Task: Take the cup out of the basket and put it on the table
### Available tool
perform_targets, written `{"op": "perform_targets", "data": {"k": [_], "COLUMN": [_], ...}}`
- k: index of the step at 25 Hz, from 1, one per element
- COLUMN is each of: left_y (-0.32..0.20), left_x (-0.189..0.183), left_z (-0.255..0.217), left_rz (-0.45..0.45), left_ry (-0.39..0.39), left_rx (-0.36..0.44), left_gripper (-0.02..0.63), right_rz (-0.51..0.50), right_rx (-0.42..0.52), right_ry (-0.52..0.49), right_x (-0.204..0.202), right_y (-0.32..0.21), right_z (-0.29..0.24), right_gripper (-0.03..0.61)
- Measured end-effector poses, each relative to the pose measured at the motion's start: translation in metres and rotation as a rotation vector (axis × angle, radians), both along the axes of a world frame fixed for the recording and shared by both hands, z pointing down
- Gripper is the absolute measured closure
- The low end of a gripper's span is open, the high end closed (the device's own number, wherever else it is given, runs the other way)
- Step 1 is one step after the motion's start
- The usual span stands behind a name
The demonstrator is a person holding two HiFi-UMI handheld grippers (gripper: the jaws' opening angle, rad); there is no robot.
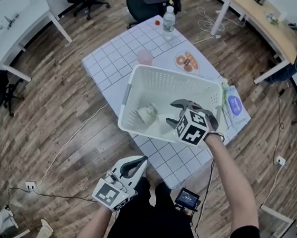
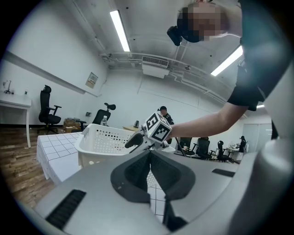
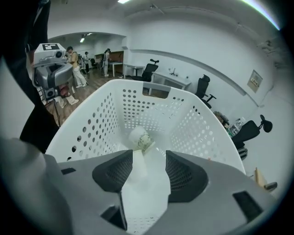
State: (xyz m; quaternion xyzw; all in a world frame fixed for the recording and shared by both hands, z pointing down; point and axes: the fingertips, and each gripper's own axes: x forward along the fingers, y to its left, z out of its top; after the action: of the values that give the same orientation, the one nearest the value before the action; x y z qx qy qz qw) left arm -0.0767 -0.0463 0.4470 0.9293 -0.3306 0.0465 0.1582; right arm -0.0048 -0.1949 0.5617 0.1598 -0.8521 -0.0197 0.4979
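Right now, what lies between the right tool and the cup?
Only the bare floor of the basket. In the right gripper view the right tool, jaws apart, faces the cup with nothing in between.

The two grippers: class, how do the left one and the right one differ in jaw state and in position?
The left gripper has its jaws together; the right gripper has them apart. The left gripper is held off the table, near the person's body; the right gripper reaches over the basket, aimed at the cup lying in it. Both hold nothing.
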Motion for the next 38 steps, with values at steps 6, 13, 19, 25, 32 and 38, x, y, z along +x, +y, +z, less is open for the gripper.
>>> {"op": "perform_targets", "data": {"k": [6,13,19,25,32,38], "left_y": [0.002,0.004,0.007,0.007,0.009,0.008], "left_x": [-0.002,-0.004,-0.01,-0.011,-0.02,-0.018], "left_z": [0.003,0.003,0.01,0.007,0.017,0.016], "left_rz": [-0.006,-0.012,-0.021,-0.026,-0.058,-0.043], "left_ry": [0.005,0.007,-0.007,0.013,-0.014,-0.005], "left_rx": [-0.004,-0.021,-0.032,-0.034,-0.053,-0.047], "left_gripper": [0.607,0.606,0.606,0.606,0.606,0.606], "right_rz": [-0.103,-0.216,-0.273,-0.325,-0.354,-0.379], "right_rx": [-0.042,-0.076,-0.117,-0.139,-0.167,-0.157], "right_ry": [0.08,0.157,0.227,0.245,0.281,0.273], "right_x": [-0.005,-0.01,-0.006,-0.008,-0.011,-0.02], "right_y": [0.009,0.012,0.016,0.019,0.025,0.024], "right_z": [0.025,0.049,0.068,0.081,0.101,0.107], "right_gripper": [0.362,0.36,0.327,0.301,0.27,0.27]}}
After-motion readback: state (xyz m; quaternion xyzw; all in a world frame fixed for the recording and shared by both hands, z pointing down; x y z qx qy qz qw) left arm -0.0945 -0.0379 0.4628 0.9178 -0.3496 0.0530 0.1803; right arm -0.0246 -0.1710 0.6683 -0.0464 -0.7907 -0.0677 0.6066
